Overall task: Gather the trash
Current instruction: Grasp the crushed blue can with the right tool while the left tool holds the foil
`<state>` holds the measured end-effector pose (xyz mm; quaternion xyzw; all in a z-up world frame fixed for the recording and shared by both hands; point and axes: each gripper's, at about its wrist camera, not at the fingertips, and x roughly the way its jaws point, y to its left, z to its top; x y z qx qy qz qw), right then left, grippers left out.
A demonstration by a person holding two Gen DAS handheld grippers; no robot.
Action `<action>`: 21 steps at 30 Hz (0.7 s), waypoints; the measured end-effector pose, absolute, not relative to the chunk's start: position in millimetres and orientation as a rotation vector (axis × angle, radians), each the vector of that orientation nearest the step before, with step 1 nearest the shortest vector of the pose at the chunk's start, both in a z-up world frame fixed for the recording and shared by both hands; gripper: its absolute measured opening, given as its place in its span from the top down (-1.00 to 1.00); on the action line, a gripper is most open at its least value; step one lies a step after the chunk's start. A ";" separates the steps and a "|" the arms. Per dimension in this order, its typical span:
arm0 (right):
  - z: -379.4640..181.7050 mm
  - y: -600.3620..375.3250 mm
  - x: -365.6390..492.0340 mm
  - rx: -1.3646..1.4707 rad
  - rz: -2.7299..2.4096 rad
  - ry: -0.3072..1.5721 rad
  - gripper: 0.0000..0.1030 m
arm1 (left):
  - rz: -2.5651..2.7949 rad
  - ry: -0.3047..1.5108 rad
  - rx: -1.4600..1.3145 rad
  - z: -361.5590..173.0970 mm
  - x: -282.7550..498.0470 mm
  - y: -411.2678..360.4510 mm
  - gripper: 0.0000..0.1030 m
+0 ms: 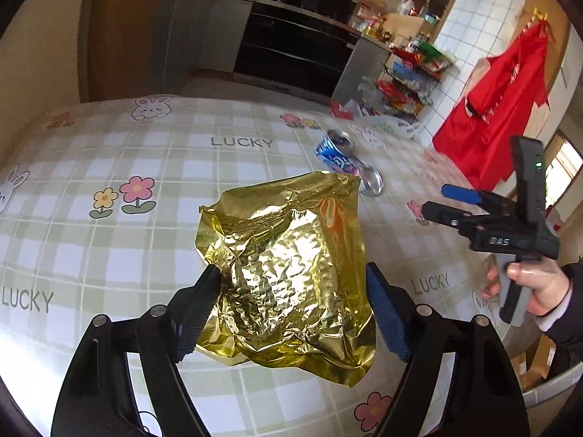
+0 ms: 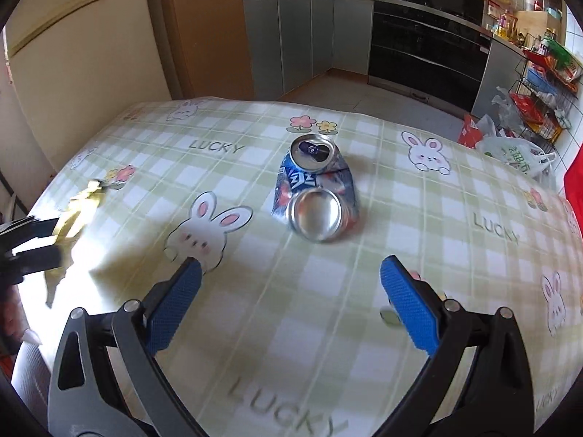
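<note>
We hover our right gripper (image 2: 289, 307) with blue pads spread wide over the checked tablecloth (image 2: 419, 218); crushed blue can (image 2: 315, 193) lies at twelve o'clock, gold wrapper (image 2: 78, 211) at nine.

The gold wrapper (image 1: 288, 273) hides part of the crushed can (image 1: 349, 167). At the right wrist view's left edge, the wrapper is blurred and cut off.

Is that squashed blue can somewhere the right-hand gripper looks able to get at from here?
Probably yes. The crushed can lies alone on the tablecloth, straight ahead of the right gripper, whose jaws stand wide open with nothing between them. The gold wrapper sits off to the side at the left gripper.
</note>
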<state>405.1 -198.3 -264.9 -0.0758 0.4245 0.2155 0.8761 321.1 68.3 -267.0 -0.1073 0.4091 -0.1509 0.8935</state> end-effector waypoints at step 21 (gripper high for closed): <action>-306.1 -134.8 562.9 -0.195 0.351 0.996 -0.86 | -0.260 0.770 -0.440 -261.0 298.9 114.4 -0.50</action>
